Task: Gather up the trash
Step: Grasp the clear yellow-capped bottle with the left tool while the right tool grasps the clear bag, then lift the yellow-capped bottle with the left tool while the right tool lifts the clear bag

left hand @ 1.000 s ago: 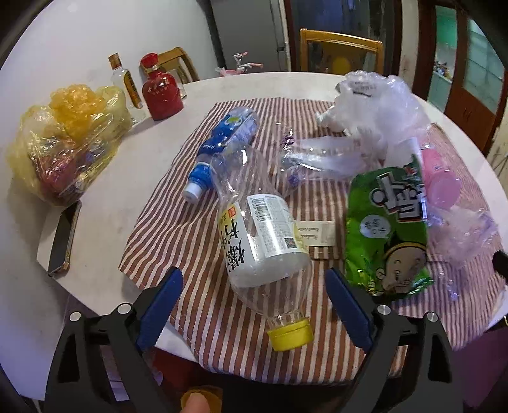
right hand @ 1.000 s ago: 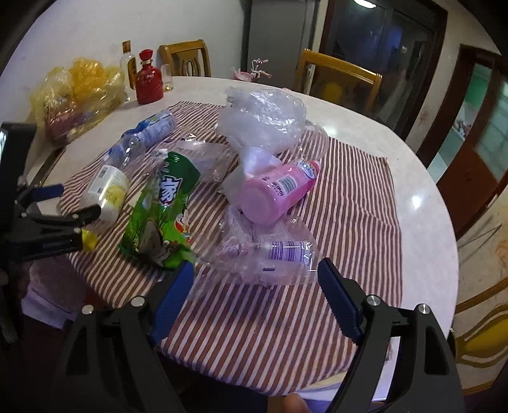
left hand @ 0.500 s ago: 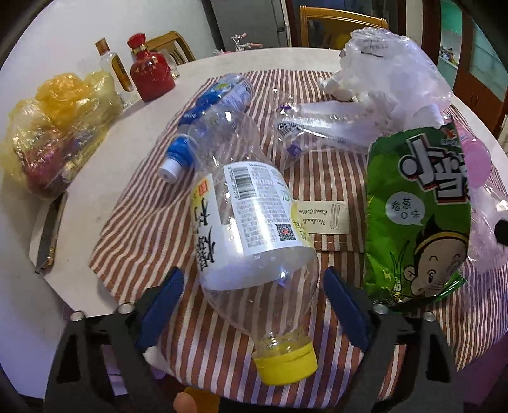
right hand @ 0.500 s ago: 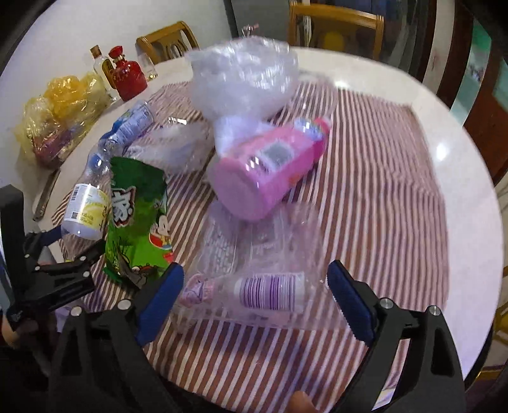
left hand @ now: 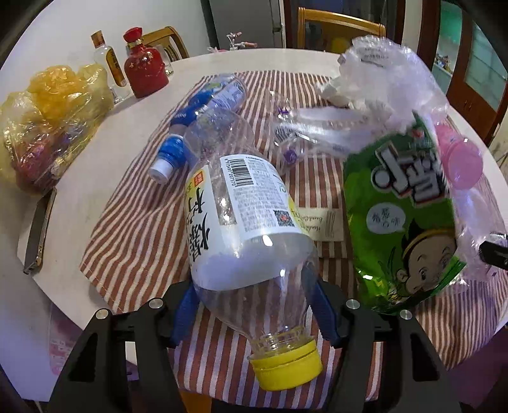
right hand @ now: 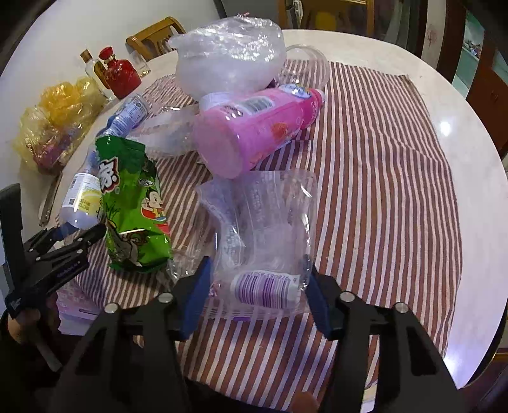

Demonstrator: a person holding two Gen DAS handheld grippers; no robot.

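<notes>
A clear bottle (left hand: pixel 241 222) with a yellow cap lies on the striped cloth (left hand: pixel 133 241). My left gripper (left hand: pixel 254 305) is closing on its shoulder, and both blue pads touch the bottle's sides. In the right wrist view my right gripper (right hand: pixel 258 289) is closing on a crumpled clear plastic wrapper (right hand: pixel 263 222) with a purple barcode label, which bunches up between the pads. A green snack bag (right hand: pixel 133 203) lies between the two grippers. Behind it are a pink bottle (right hand: pixel 254 130), a blue-label water bottle (left hand: pixel 203 111) and a clear crumpled bag (right hand: pixel 228 54).
The round white table (right hand: pixel 476 159) has bare cloth on its right side. At the left stand a yellow plastic bag (left hand: pixel 47 111), a red bottle (left hand: pixel 144 70) and a small glass bottle (left hand: pixel 108 60). A phone (left hand: pixel 38 228) lies near the left edge. Wooden chairs (left hand: pixel 336 28) stand behind.
Both grippers came down and forward and their jaws narrowed. The left pads now touch the yellow-capped bottle. The flat clear wrapper has bunched up between the right pads.
</notes>
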